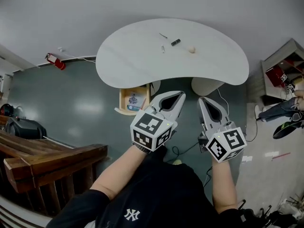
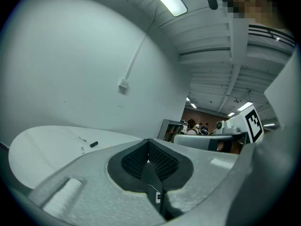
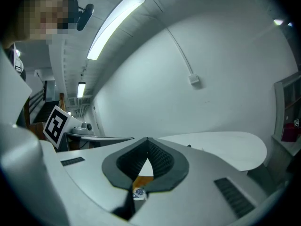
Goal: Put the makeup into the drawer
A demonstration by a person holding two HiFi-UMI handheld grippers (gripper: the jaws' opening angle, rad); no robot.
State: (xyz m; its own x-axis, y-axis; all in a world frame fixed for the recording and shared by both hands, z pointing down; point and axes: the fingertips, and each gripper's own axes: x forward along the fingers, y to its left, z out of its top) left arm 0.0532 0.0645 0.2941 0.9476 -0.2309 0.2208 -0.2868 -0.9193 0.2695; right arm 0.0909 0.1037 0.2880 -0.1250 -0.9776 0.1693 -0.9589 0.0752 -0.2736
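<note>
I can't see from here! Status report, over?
Left gripper shut, empty. Right gripper shut, empty. Makeup on table, drawer open. Nothing in the way.

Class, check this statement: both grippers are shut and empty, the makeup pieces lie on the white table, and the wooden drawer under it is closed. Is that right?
No: the wooden drawer stands pulled open beneath the white table, as the head view shows. The left gripper and right gripper are indeed shut and empty, the makeup pieces on the table.
</note>
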